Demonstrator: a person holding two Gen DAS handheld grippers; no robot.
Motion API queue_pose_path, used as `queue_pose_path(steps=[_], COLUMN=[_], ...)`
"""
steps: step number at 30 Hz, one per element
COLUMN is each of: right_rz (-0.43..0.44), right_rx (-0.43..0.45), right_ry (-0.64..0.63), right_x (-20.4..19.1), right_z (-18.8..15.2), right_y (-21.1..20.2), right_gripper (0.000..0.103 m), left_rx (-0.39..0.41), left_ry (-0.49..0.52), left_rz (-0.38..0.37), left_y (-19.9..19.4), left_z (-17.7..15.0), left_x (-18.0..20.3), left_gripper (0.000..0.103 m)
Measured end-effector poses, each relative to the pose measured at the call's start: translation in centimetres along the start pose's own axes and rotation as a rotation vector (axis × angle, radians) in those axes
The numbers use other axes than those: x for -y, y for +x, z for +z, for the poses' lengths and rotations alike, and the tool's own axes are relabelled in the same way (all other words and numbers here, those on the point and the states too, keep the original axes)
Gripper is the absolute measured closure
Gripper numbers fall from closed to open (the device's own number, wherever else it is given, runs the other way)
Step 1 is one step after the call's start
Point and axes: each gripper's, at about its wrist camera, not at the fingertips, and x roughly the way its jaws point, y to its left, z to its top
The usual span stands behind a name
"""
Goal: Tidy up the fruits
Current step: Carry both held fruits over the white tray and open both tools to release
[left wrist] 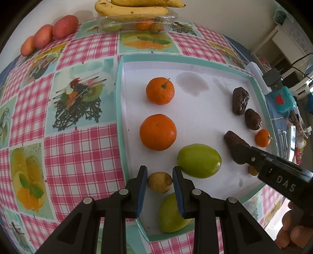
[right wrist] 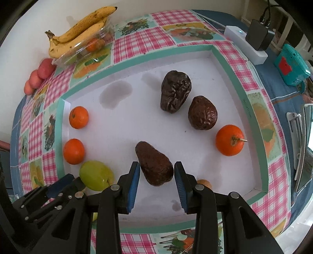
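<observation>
Dark avocado [right wrist: 155, 165] between fingers [right wrist: 135, 181], white tray [right wrist: 195, 215], oranges [right wrist: 229, 140]

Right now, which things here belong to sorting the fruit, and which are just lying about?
For the job: white tray, avocados, oranges, green fruits, small brown fruit.

Lying about: power strip, teal box, bananas.
</observation>
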Motion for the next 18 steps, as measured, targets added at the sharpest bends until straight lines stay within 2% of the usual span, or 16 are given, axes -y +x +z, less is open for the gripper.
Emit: queue_pose_path(steps=[9,13,14,15,16,18], right_rz=[-0.010,-0.008,-0.009,-0.010,-0.013,-0.013], right_rx=[-0.008,-0.012,-0.005,0.002,0.009,0.024], right_ry=[-0.007,-0.017,-0.022,-0.025,-0.028,-0.040], right_x=[-0.1,-0.6,-0.8,-0.8,-1.0,-1.3], right_z=[0.1,0.4,0.5,0.5,0.5,0.7], right_y=[0.3,0.3,0.0,-0.3,-0.5,-1.1], right_gripper=[0.066,0.066,0.062,0.052,0.047,0.044], left_rx=[0.010,0.017,0.017,0.020,0.026,0.050], left_ry=[-0.021,-0.024,-0.027,-0.028,-0.032,-0.038], left_rz=[-0.010,-0.030,-0.036,-0.042,-0.043,-0.026], left_y=[-1.7,-2.5,-2.6,-2.9,-3.2,-4.2], left_z=[0.1,0.0,0.0,0.0,0.1,0.1], left_x=[-1.0,-1.2,-1.2,-1.3,-1.4,-1.7], left_gripper=[0.070,0.054,0.052,0.049,0.042,0.034])
